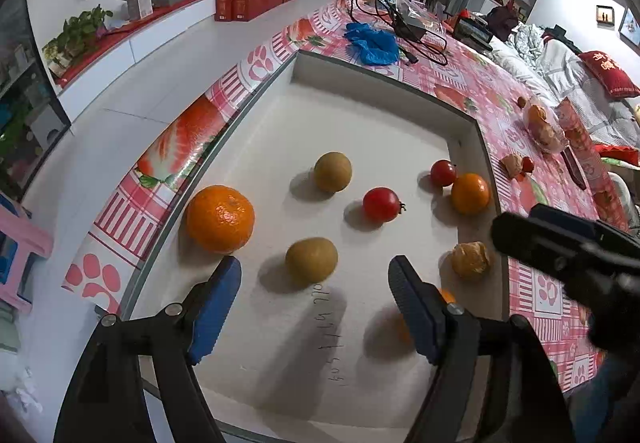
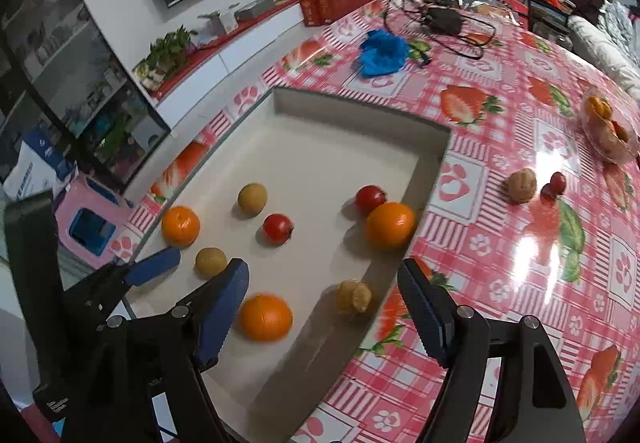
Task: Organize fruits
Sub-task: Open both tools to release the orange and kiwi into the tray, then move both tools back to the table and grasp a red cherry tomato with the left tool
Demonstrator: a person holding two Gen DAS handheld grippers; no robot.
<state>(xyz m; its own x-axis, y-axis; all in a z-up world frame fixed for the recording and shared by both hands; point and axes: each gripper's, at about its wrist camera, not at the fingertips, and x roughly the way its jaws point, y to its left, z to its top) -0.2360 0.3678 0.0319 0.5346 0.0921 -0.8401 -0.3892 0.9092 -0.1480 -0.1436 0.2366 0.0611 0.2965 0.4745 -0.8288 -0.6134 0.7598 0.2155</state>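
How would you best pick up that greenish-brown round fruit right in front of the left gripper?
Grip the greenish-brown fruit across its widest middle, coming straight down from above. It is round and stands clear of its neighbours, and the left hand-held gripper is already open wider than it.

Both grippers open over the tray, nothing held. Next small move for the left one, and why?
Probably ease the left gripper forward and down around the brownish-green fruit: its jaws stand open and empty, and that fruit sits just ahead, centred between the fingers in the tray.
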